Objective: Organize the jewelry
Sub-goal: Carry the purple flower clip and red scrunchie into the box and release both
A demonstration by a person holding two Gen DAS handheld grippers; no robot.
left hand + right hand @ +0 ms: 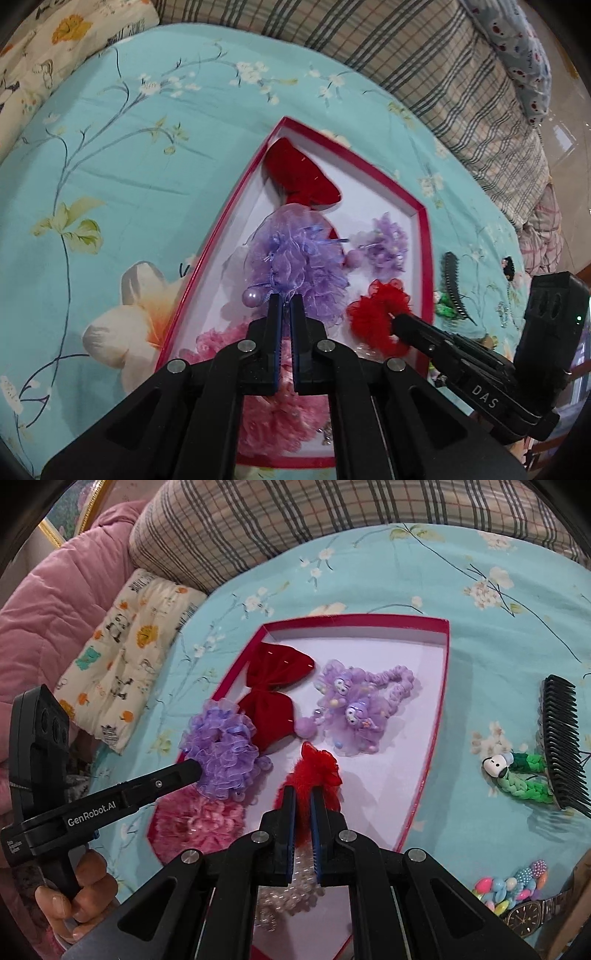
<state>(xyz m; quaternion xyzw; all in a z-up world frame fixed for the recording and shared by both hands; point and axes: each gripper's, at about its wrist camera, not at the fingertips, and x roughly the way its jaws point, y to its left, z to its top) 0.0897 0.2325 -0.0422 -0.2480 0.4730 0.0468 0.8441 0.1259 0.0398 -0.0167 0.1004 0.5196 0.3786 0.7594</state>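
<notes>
Both grippers angle down over the red-rimmed box [441, 657] at frame centre. Left gripper [284, 301] pinches the purple frilly scrunchie [295, 266]; right gripper [303, 794] clamps the red scrunchie [317, 771].

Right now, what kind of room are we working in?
Most likely a bedroom, working on a bed: a blue floral sheet spreads underneath, a plaid quilt is rolled along the far edge, and a small printed pillow lies beside it.

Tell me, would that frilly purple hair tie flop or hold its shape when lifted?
Probably floppy: the purple hair tie is gauzy ruffles bunching loosely where the left claw pinches it. Likely very light for its bulk. Its dangling bead may swing.
</notes>
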